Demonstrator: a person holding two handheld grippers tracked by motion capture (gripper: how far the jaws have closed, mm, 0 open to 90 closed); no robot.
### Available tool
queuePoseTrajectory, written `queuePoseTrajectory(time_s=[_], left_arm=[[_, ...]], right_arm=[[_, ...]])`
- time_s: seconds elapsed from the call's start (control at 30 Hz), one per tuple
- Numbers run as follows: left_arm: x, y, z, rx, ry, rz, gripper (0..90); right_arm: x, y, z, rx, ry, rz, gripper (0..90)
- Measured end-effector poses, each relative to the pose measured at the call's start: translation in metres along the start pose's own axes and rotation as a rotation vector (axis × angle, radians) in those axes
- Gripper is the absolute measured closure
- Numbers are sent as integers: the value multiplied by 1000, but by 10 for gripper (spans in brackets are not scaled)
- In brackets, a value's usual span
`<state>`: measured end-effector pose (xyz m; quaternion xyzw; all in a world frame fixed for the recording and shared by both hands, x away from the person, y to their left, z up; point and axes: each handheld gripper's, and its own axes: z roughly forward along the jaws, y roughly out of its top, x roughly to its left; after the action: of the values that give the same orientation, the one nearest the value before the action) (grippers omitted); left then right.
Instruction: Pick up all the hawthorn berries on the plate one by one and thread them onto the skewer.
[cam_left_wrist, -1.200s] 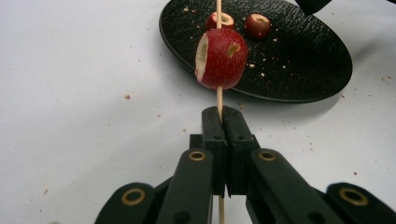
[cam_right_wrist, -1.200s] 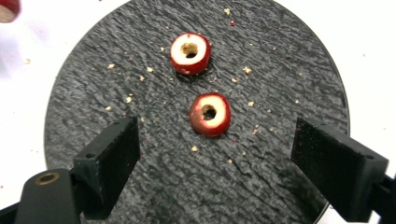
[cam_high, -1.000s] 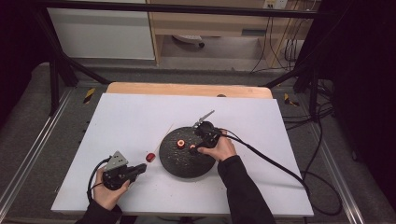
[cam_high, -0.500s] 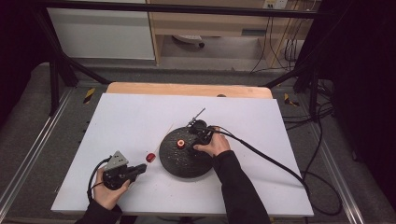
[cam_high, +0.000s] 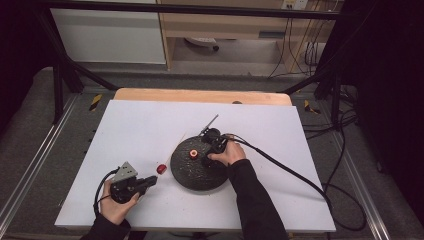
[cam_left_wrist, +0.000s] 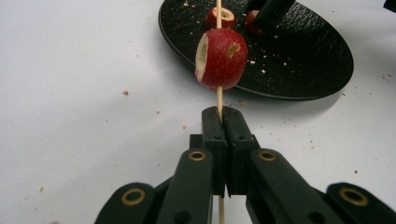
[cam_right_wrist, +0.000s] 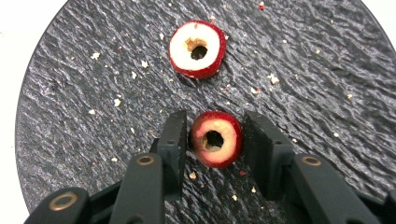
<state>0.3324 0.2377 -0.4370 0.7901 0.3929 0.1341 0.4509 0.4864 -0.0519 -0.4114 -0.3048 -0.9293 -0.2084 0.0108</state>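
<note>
My left gripper (cam_left_wrist: 222, 116) is shut on a thin wooden skewer (cam_left_wrist: 219, 98) that carries one red cored fruit (cam_left_wrist: 222, 58) just above the jaws. In the high view this gripper (cam_high: 150, 181) rests at the table's front left, the skewered fruit (cam_high: 161, 169) beside the black round plate (cam_high: 197, 180). My right gripper (cam_right_wrist: 214, 135) is down on the plate (cam_right_wrist: 93, 93). Its jaws have just been closing on a red cored fruit (cam_right_wrist: 215, 139), which sits between the pads with its hole facing up. A second cored fruit (cam_right_wrist: 197, 49) lies free farther along the plate.
The plate sits on a white table sheet (cam_high: 140, 135) with a wooden edge (cam_high: 200, 95) at the back. Crumbs dot the plate and the sheet (cam_left_wrist: 70, 70). A black cable (cam_high: 285, 167) trails right from my right gripper. Metal rails run along both sides of the table.
My right gripper has shifted a little left over the plate and lowered, and its jaws have come together around the nearer fruit. The left hand and skewer have stayed put.
</note>
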Motion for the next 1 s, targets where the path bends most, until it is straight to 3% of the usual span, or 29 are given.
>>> queuePoseTrajectory(time_s=[0.53,1.0], left_arm=[[-1,0,0,1,-2,6,888],[-2,0,-1,-6,-2,6,888]], right_arm=[[2,0,-6,-23,-5,20,626],[14,-7,-27,-128,7,59,627]])
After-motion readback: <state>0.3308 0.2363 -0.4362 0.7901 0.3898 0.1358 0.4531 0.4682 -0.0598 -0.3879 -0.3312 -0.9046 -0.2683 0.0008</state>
